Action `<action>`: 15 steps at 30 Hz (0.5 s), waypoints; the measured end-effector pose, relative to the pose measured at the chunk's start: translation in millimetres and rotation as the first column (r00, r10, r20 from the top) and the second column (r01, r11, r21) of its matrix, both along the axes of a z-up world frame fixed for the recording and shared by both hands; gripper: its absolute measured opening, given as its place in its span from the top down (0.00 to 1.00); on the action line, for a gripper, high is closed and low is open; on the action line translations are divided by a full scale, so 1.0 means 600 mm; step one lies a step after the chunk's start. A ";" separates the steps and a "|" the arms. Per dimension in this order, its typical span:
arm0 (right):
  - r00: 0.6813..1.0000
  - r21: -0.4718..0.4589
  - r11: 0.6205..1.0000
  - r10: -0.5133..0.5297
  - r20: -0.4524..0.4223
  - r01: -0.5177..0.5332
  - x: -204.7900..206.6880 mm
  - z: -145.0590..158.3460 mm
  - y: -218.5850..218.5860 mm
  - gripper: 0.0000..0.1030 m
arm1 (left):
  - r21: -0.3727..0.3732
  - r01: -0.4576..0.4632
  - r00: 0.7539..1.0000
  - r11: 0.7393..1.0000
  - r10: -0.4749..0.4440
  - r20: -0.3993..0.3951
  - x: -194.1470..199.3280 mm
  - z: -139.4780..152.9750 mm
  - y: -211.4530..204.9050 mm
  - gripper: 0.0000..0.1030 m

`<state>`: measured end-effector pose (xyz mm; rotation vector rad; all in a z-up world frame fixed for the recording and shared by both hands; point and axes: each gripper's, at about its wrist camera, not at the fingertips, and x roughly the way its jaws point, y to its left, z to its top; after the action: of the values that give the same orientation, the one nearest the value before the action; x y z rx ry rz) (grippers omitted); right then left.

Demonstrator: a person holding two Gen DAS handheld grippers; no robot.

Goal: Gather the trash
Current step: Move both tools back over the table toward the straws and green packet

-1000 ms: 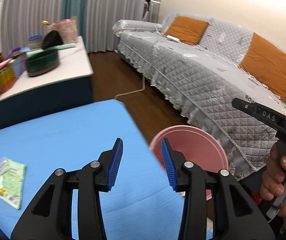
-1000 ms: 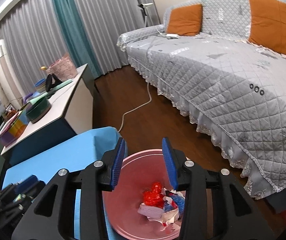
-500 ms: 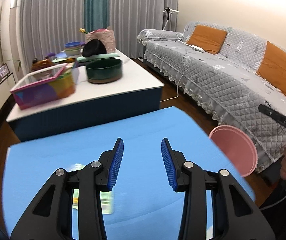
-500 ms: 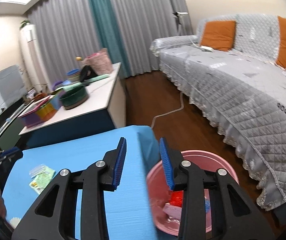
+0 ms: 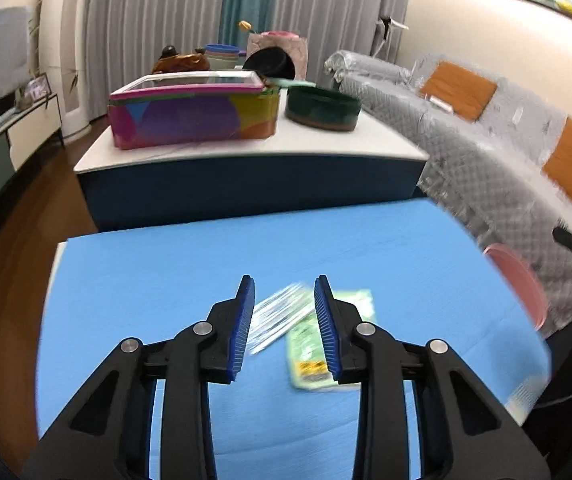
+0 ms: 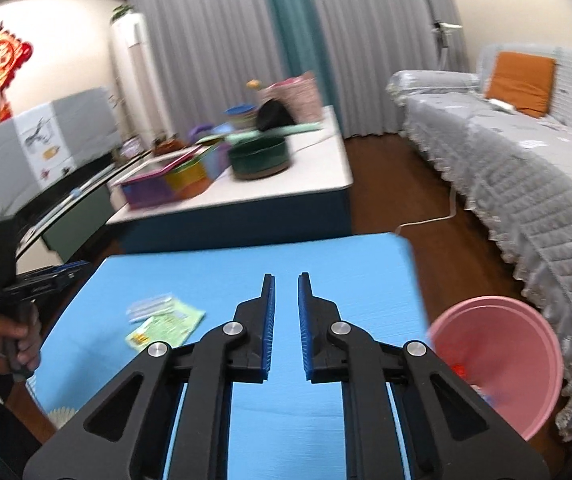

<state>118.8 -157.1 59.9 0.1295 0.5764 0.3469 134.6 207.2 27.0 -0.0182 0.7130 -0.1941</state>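
Blue mat [image 5: 366,248]; green packet [image 5: 306,344], print unreadable

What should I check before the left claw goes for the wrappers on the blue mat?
1. Green wrapper flat on blue mat: ok.
2. Clear wrapper overlaps it, so single pick: not ok.
3. Left claw empty, jaws just narrowing but apart: ok.
4. Left claw lined up over wrappers: ok; touching them: cannot tell.
5. Right claw empty, just closing to a narrow gap, away from wrappers: ok.
6. Pink bin beside mat, room inside: ok.
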 end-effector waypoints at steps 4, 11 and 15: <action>0.995 -0.037 0.995 0.090 -0.037 -0.091 0.009 -0.031 0.090 0.86 | 0.008 0.008 1.000 1.000 -0.008 -0.005 0.000 -0.017 0.018 0.70; 0.964 -0.098 0.963 0.239 -0.114 -0.250 0.021 -0.092 0.238 0.85 | 0.000 0.001 1.000 1.000 -0.001 -0.016 0.012 -0.037 0.055 0.70; 0.936 -0.148 0.929 0.317 -0.151 -0.338 0.026 -0.123 0.306 0.78 | -0.048 -0.008 1.000 0.999 0.007 -0.024 0.022 -0.041 0.078 0.70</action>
<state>134.2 26.6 -14.1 -0.1155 0.7515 0.6157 147.9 253.8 2.6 -0.0692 0.7322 -0.2045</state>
